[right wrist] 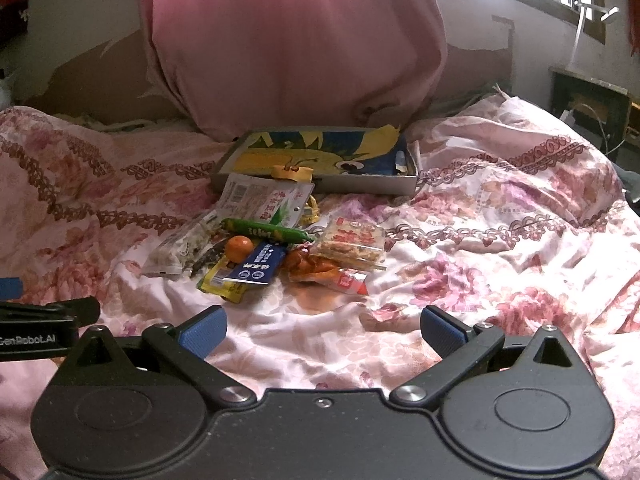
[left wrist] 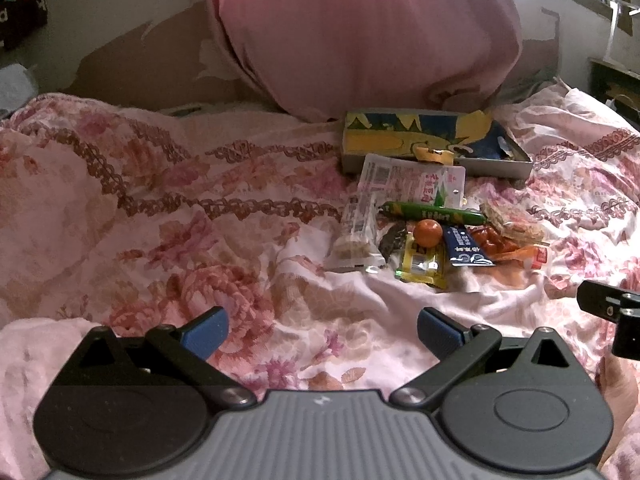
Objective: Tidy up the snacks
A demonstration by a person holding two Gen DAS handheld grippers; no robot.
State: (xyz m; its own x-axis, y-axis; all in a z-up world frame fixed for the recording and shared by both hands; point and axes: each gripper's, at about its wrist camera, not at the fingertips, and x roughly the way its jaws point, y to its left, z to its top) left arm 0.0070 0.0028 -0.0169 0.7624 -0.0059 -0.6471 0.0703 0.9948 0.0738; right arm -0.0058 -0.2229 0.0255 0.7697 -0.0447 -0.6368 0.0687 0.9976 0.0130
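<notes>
A rumpled pink floral bedspread [right wrist: 500, 240] fills both views, with a big pink cushion [right wrist: 296, 40] upright at its far edge and a shallow grey tray lined with a blue-and-yellow picture [right wrist: 320, 152] lying in front of the cushion. Just before the tray sits a heap of snack packets [right wrist: 264, 248], among them a green sausage stick [right wrist: 266, 231] and a small orange ball [right wrist: 239, 248]. The left gripper [left wrist: 322, 334] and the right gripper [right wrist: 324, 332] both hover released and empty, short of the heap.

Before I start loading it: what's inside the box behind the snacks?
The box shows only its yellow-and-blue printed lining; no snack visibly inside. Its near wall hides the front floor strip.
</notes>
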